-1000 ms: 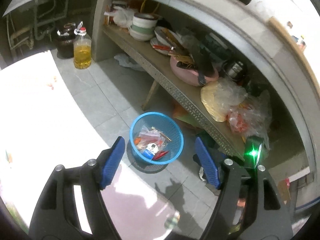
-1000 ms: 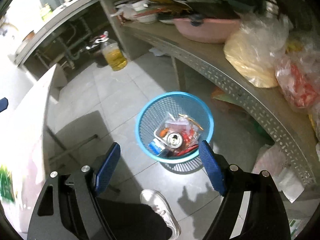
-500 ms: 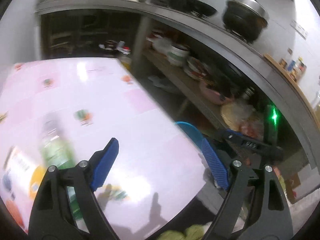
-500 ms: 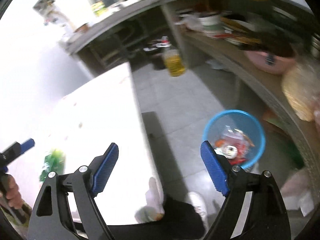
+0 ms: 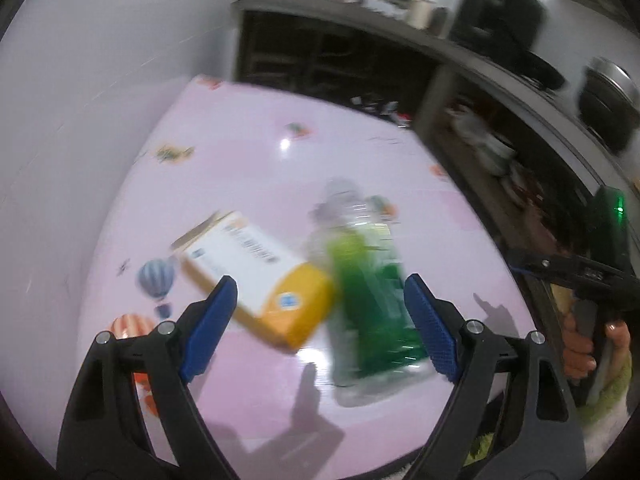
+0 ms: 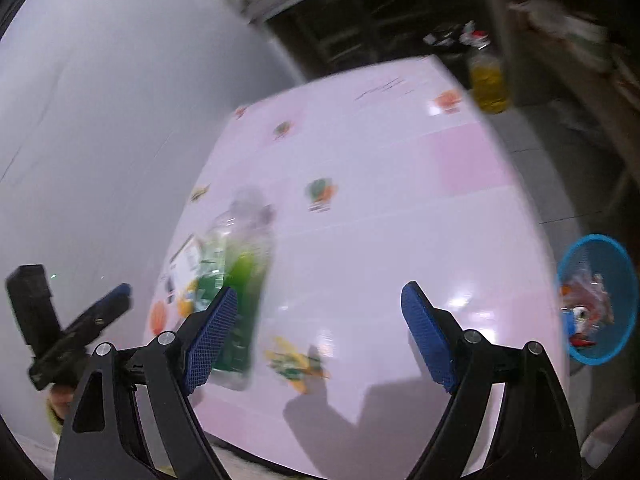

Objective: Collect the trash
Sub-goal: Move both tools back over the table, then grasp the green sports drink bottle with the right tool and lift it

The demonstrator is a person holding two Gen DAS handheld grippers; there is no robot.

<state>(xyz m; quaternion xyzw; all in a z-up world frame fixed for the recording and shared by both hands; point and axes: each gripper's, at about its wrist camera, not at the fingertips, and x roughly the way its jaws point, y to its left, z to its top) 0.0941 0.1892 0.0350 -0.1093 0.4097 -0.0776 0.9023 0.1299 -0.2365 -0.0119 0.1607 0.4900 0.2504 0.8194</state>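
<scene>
Counts on and around the pink table

One pink patterned tabletop (image 5: 320,152) carries one clear plastic bottle with a green label (image 5: 368,288) and one white-and-yellow cardboard box (image 5: 260,276), so two loose items in all (both blurred). One round blue mesh waste basket (image 6: 624,276) stands on the floor with several scraps inside, too smeared to count. One plastic jug of yellow liquid (image 6: 486,80) stands beyond the table. Two black grippers with blue pads show, left gripper (image 5: 320,324) and right gripper (image 6: 320,332).
</scene>
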